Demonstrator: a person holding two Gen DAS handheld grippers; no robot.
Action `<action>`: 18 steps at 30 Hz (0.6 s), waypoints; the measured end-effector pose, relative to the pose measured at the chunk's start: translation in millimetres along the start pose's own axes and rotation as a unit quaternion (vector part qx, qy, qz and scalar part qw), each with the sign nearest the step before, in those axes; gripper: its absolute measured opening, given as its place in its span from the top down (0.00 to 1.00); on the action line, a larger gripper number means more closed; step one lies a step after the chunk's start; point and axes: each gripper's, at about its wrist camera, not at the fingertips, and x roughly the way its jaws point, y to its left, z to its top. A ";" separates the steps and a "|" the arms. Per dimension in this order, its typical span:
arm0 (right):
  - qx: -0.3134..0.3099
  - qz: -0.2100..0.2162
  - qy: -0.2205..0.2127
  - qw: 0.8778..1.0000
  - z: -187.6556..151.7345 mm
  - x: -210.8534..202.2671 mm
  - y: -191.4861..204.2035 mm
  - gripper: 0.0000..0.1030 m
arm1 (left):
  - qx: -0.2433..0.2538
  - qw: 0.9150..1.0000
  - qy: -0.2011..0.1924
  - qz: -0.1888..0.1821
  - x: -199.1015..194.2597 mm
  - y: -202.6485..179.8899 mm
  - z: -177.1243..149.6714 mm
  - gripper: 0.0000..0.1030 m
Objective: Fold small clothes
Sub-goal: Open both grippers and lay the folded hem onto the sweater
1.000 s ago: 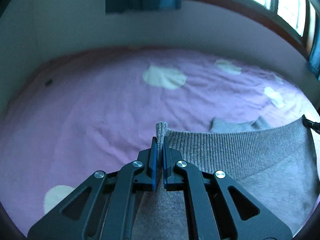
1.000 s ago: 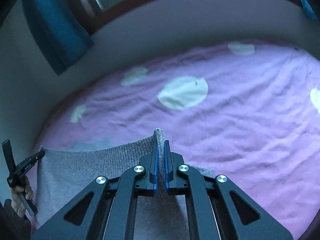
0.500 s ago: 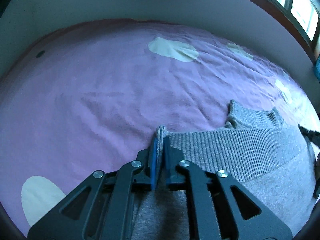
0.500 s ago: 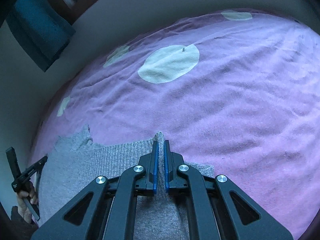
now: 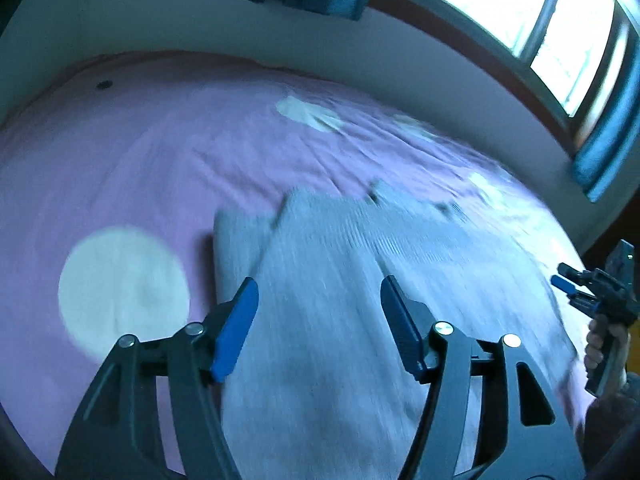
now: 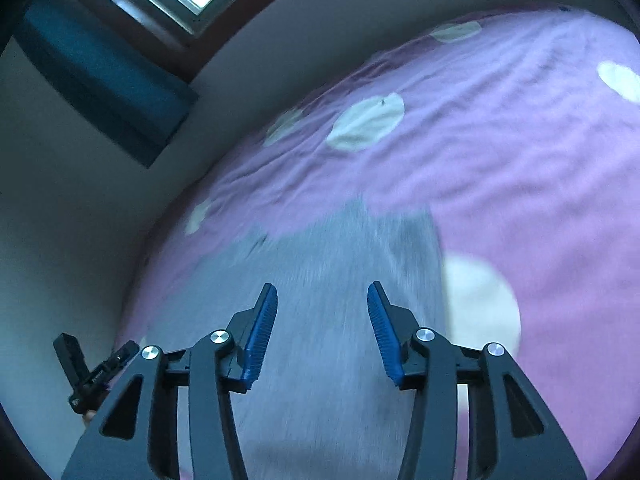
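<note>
Grey sweater (image 5: 340,300) flat on purple bedspread (image 5: 140,152) (white dots) under window (image 5: 520,8)

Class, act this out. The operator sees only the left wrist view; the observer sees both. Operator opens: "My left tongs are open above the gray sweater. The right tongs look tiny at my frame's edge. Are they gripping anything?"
Observer: No. The right tongs are wide open above the sweater, with nothing between the pads.
Operator: What lies past the sweater's right edge?
Observer: A white dot printed on the purple sheet; the sweater's edge runs along it.
Operator: Where do my tongs sit from over there?
Observer: The left tongs show small at the lower left, by the sweater's left edge.
</note>
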 end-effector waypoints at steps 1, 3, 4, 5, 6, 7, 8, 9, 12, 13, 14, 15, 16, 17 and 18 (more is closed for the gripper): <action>0.006 0.006 0.002 1.000 -10.1 -7.3 -2.9 0.53 | -0.002 1.000 0.002 -0.003 -5.6 -0.3 -9.2 0.39; 0.022 0.014 0.005 1.000 -30.4 -22.1 -11.2 0.53 | -0.008 1.000 0.011 -0.007 -14.7 1.5 -30.3 0.39; 0.028 0.016 0.006 0.999 -38.4 -27.3 -14.2 0.53 | -0.012 1.000 0.016 -0.007 -17.2 2.8 -39.2 0.39; 0.032 0.016 0.008 0.999 -44.8 -32.4 -17.1 0.53 | -0.012 1.000 0.020 -0.006 -18.9 3.5 -47.3 0.39; 0.032 0.009 0.011 0.999 -54.8 -38.3 -20.2 0.53 | -0.009 1.000 0.019 -0.003 -19.3 3.4 -52.5 0.39; 0.031 0.004 0.012 0.999 -58.4 -39.4 -21.7 0.53 | -0.002 1.000 0.017 0.003 -19.8 2.8 -56.2 0.39; 0.030 -0.003 0.017 0.999 -62.7 -40.2 -24.5 0.53 | 0.009 1.000 0.014 0.014 -21.2 0.3 -59.7 0.39; 0.030 -0.010 0.022 0.999 -68.3 -41.6 -28.2 0.53 | 0.012 1.000 0.013 0.019 -21.9 -2.0 -59.8 0.39; 0.033 0.006 0.013 0.999 -77.3 -46.3 -37.3 0.53 | 0.015 0.999 0.016 0.028 -22.0 -3.2 -63.1 0.39; 0.031 0.012 0.010 0.999 -79.2 -47.3 -39.7 0.53 | 0.013 0.999 0.017 0.028 -20.8 -2.7 -63.5 0.39; 0.029 0.013 0.008 0.999 -80.2 -47.3 -40.9 0.53 | 0.011 0.999 0.017 0.027 -22.2 -0.1 -63.8 0.39; 0.024 0.012 0.005 1.000 -81.2 -47.4 -40.5 0.53 | 0.006 1.000 0.016 0.024 -22.1 1.8 -63.4 0.39; 0.018 0.009 0.004 1.000 -83.7 -48.7 -39.6 0.53 | 0.002 1.000 0.016 0.022 -21.9 3.2 -63.2 0.39; 0.009 0.005 0.004 1.000 -83.7 -47.6 -37.2 0.53 | -0.002 1.000 0.016 0.018 -21.3 5.1 -62.9 0.39; 0.005 0.003 0.003 1.000 -84.0 -46.9 -35.7 0.53 | -0.005 1.000 0.016 0.016 -23.2 7.0 -63.7 0.39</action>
